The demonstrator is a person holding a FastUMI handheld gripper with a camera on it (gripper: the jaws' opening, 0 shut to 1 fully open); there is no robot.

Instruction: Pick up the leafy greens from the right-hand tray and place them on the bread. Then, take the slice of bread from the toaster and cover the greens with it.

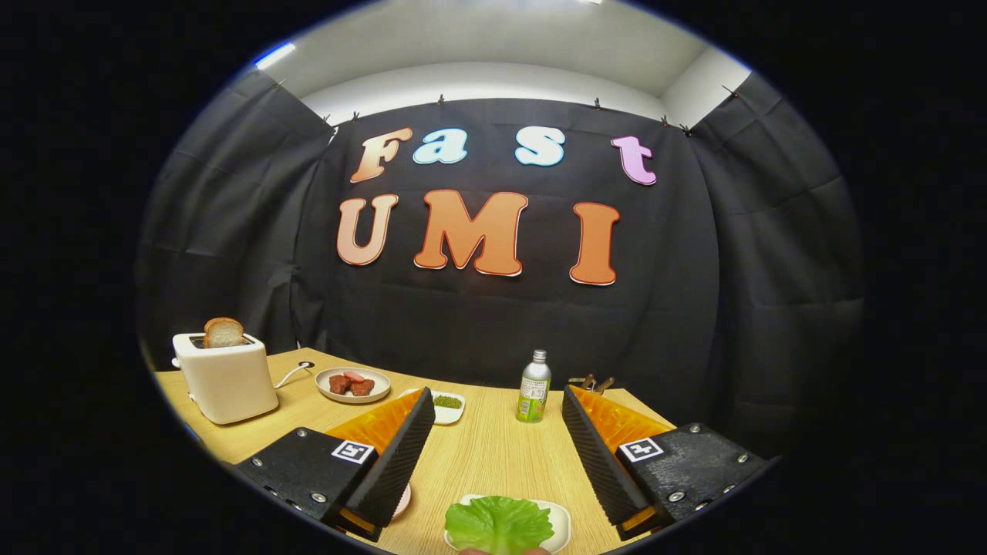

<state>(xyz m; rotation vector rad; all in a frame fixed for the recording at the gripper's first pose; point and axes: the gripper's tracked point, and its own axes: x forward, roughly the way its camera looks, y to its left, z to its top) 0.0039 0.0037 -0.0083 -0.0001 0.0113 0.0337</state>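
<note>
2 fingers [401, 455] spread wide (level), hand-held gripper [493, 401] above leafy greens [499, 524]

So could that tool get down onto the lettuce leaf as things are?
Probably yes: the tool is open, the lettuce leaf lies on its tray between the fingers, nothing covering it.

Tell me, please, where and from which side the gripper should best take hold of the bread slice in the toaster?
Probably by the rounded top of the bread slice, the only part standing clear of the toaster. Coming from above, one finger on each flat face, suits its upright pose in the slot. The gripper is open, well short of it, with the leafy greens between its fingers.
</note>
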